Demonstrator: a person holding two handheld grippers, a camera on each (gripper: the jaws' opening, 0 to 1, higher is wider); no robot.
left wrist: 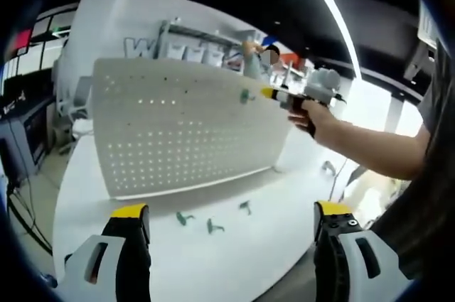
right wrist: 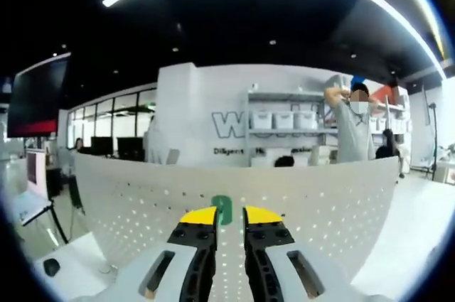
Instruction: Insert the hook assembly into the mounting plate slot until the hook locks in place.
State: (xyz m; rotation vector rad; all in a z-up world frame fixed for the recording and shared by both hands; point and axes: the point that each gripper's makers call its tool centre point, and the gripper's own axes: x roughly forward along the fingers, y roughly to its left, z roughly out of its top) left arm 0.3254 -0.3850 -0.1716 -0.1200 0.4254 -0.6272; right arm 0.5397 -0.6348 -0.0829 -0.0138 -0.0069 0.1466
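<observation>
The pegboard is standing upright on the white table and is taking the whole middle of the left gripper view. In the right gripper view the same board is filling the lower half of the frame, just ahead of my jaws.

My right gripper is showing in the upper right of the left gripper view, with my hand behind it, and its yellow tips are reaching the upper right part of the board. In its own view the right gripper is sitting at the bottom centre with the jaws nearly closed, only a thin gap between them. The green hook is standing right at the tips, against the board face; I am judging that the jaws are pinching it, but the contact itself is hidden. Its long axis is running up and down in that frame, and it lies straight ahead along the jaws, so I am thinking the push has to go forward into the board.

My left gripper is resting low at the bottom of its view, jaws spread wide and holding nothing, well apart from the board. So the right hand is clearly the nearer one.

Three spare hooks are lying on the table in front of the board, between my left jaws.
</observation>
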